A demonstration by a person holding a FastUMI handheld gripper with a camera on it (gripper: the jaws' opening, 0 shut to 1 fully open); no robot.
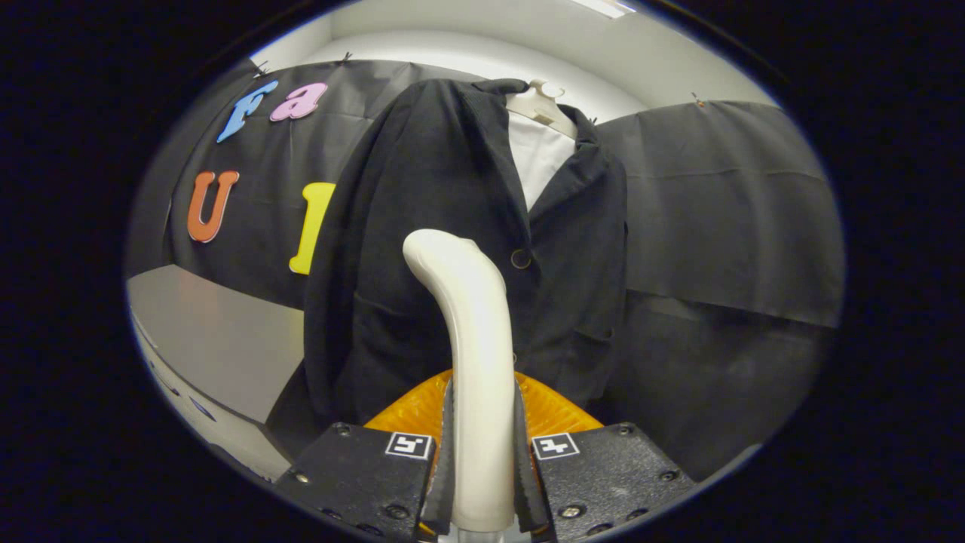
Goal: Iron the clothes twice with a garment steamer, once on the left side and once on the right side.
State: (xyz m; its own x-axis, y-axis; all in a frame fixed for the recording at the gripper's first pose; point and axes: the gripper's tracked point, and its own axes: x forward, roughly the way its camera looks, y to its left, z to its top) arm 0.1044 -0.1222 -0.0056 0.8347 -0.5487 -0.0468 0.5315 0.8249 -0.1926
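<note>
Gripping the steamer firmly, the tongs face the jacket; its head should glide slowly and flat down one side.

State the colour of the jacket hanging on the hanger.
Black jacket, over a white shirt; gripper view shows it best, beyond the gripper shut on the steamer handle.

So the tool itself is pretty chunky: two blocky housings side by side with a rough, pebbled matte black finish. Each one's got a little square white tag with a black blocky pattern stuck on its inner top corner. Round screw heads are dotted around the corners and lower edges. The fingers are thin upright blades with a ridged, toothy-looking inner edge.
</note>
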